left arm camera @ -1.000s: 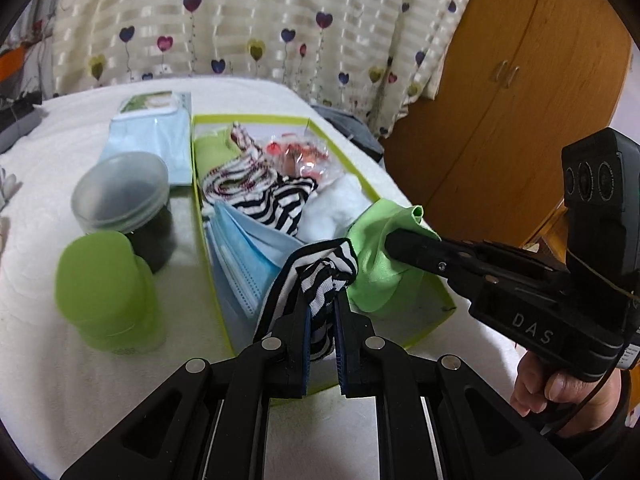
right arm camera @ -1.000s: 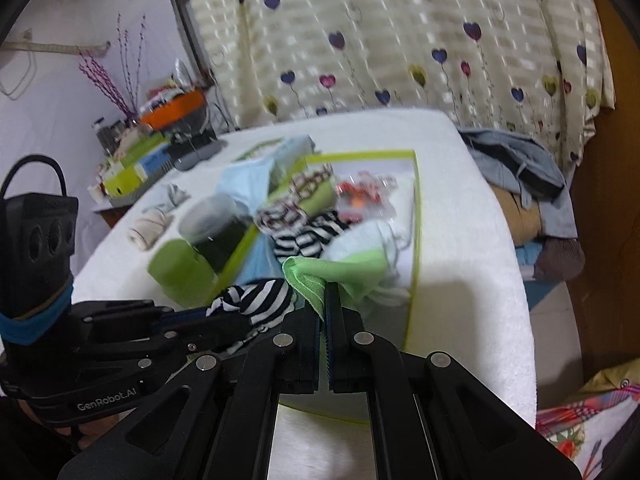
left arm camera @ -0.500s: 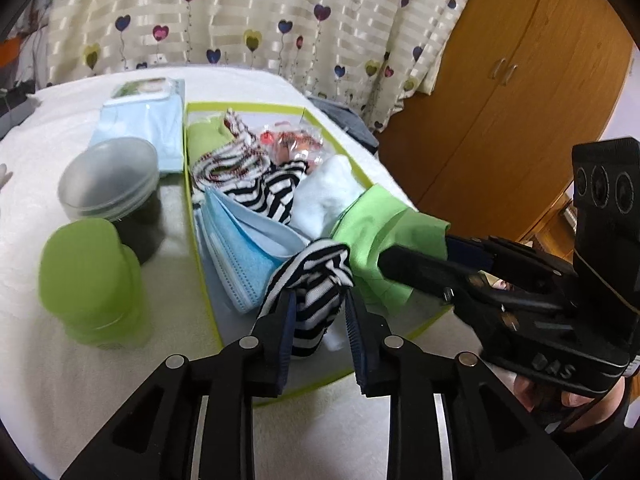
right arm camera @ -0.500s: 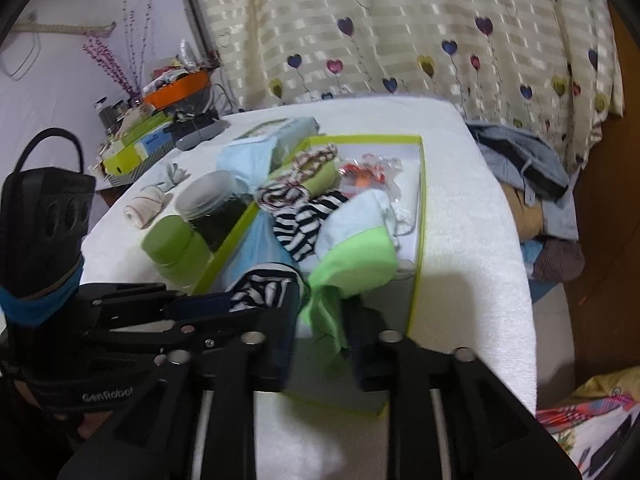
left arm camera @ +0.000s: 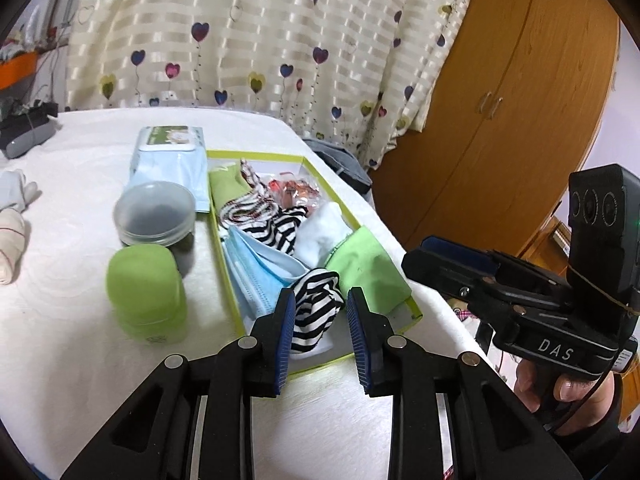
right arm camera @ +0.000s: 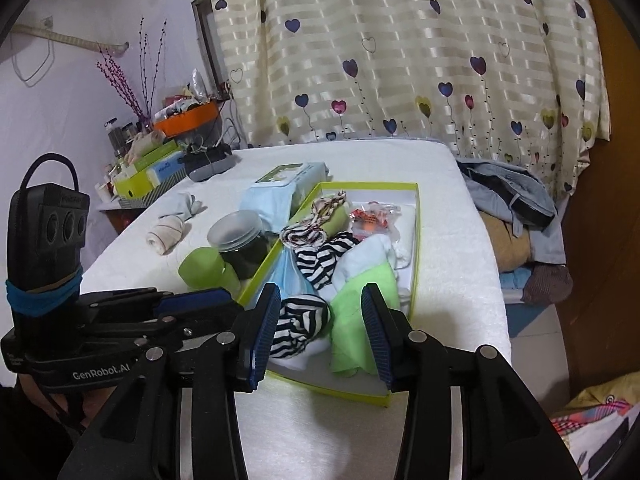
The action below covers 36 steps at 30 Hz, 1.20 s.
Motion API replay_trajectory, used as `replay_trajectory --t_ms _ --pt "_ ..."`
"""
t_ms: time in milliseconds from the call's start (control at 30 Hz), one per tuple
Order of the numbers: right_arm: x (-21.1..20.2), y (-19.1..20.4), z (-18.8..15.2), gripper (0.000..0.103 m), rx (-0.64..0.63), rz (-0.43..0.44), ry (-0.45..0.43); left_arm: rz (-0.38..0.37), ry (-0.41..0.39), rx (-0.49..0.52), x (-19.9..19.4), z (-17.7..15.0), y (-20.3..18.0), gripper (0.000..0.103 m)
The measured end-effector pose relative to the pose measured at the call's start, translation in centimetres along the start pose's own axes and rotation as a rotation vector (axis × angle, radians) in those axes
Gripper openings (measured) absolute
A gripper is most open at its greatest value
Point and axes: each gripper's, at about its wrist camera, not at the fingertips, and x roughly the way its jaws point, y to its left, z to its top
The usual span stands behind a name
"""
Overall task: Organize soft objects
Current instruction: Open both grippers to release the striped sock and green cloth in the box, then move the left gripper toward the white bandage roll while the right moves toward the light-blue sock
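Striped sock (left arm camera: 316,300) and green cloth (left arm camera: 368,268) lie in the lime-rimmed box (left arm camera: 256,154), dropped at its near end. Both jaws have just been opening: left gripper (left arm camera: 320,320) and right gripper (right arm camera: 320,320) stand spread, pinching nothing

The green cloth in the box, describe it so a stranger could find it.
On the white table sits a shallow lime-edged box. At its near right corner lies the plain lime-green fabric cloth, beside a black-and-white striped sock; it alone is unpatterned green.
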Motion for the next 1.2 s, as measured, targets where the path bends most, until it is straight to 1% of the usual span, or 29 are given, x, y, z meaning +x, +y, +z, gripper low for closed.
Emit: replay_trajectory --t_ms 100,267,400,433,500,600,700,900,1200 --pt "0.2 0.6 -0.2 0.044 -0.002 0.016 0.003 0.015 -0.015 -0.004 -0.6 -0.2 0.3 0.025" --pt "0.2 1.9 -0.2 0.044 -0.033 0.006 -0.007 0.046 -0.042 -0.019 -1.8 -0.7 1.3 0.025" --pt "0.2 2.7 -0.2 0.044 -0.036 0.024 -0.033 0.076 -0.069 -0.028 -2.7 -1.0 1.7 0.025" --pt "0.2 2.9 -0.2 0.044 -0.039 0.027 -0.037 0.083 -0.074 -0.031 -3.0 -1.0 1.9 0.025" --pt "0.3 3.3 -0.3 0.050 -0.047 0.030 -0.042 0.101 -0.083 -0.035 -3.3 -1.0 2.1 0.025" --pt "0.3 3.9 -0.2 0.050 -0.061 0.044 -0.053 0.126 -0.097 -0.047 -3.9 -1.1 2.7 0.025" --pt "0.4 4.6 -0.1 0.050 -0.069 0.067 -0.051 0.154 -0.113 -0.055 -4.5 -1.2 3.4 0.025" --pt "0.9 5.9 -0.1 0.050 -0.092 0.102 -0.030 0.182 -0.126 -0.079 -5.5 -1.5 4.6 0.025" --pt "1.3 6.4 -0.1 0.050 -0.100 0.101 -0.016 0.229 -0.143 -0.115 -6.3 -1.4 6.3 0.025"
